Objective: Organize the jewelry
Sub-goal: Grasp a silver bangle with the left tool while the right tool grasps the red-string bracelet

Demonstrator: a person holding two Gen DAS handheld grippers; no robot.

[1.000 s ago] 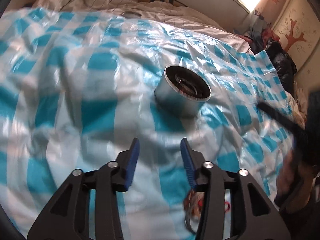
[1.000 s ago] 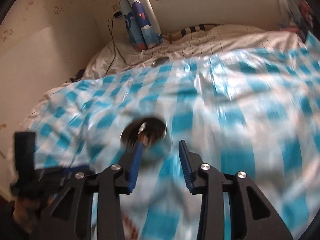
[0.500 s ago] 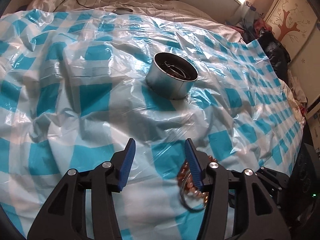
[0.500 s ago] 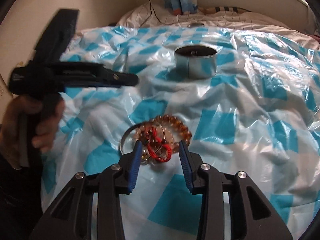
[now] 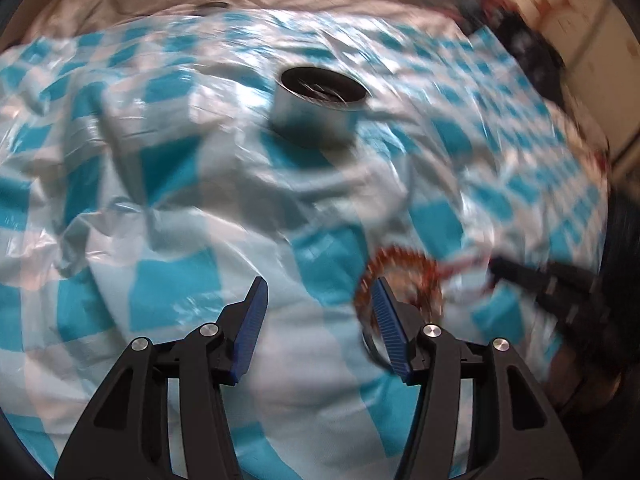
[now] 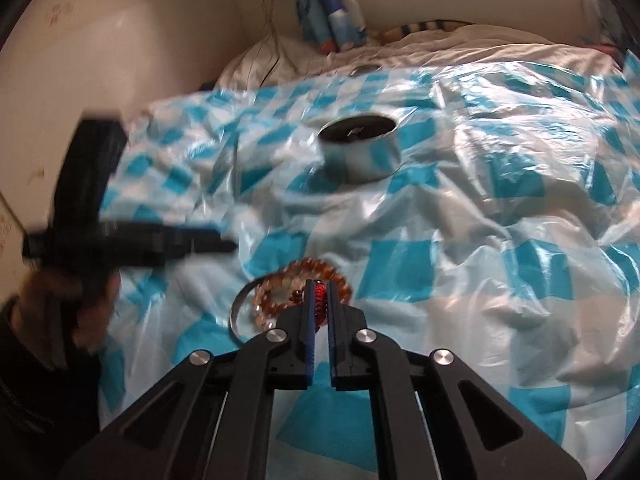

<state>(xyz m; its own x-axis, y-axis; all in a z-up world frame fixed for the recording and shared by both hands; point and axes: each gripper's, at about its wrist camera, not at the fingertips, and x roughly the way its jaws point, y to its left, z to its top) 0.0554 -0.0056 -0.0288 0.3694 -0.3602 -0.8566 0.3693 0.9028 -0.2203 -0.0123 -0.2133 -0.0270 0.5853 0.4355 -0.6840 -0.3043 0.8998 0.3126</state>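
Jewelry (image 6: 296, 292), a small heap of amber bead bracelets, a metal ring and a red beaded piece (image 6: 319, 295), lies on the blue-and-white checked plastic sheet (image 6: 480, 240) spread over the bed, well short of the round metal tin (image 6: 360, 152) standing farther back. Right gripper (image 6: 319, 300) has its jaws pinched together on the red beaded piece at the heap. Left gripper (image 5: 318, 320) hangs with jaws wide apart and nothing between them, the heap just beside its right finger.

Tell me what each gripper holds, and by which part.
The right gripper is shut on the red bracelet, pinching a short stretch of its cord. The left gripper is open and holds nothing.
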